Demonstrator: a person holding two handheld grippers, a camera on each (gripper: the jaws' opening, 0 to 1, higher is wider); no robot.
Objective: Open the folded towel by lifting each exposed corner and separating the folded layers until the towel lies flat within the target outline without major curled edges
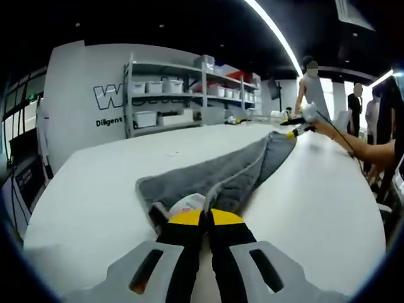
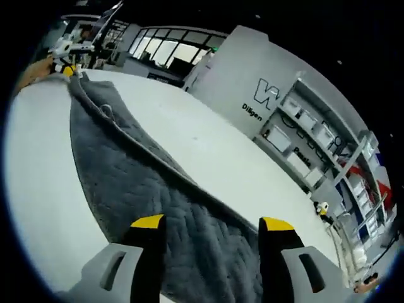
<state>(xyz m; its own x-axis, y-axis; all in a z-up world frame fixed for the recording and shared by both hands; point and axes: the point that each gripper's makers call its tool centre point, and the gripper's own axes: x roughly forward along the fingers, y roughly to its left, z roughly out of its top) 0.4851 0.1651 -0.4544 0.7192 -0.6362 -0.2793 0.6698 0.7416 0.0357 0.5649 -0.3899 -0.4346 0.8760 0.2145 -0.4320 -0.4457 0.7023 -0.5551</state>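
Grey towel [image 1: 221,173] stretched long across white table [image 1: 95,189], partly folded lengthwise. Left hand-held gripper [image 1: 206,218] pressed together, pinching the towel's near end. Right hand-held gripper [image 2: 211,222] spread wide, poised over the towel's opposite end [image 2: 145,183]. Storage shelves [image 1: 189,88] beyond the table.

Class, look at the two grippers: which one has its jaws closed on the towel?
The left gripper: its yellow-tipped jaws are pressed together on the grey towel's near end. The right gripper's jaws stand wide apart above the towel.
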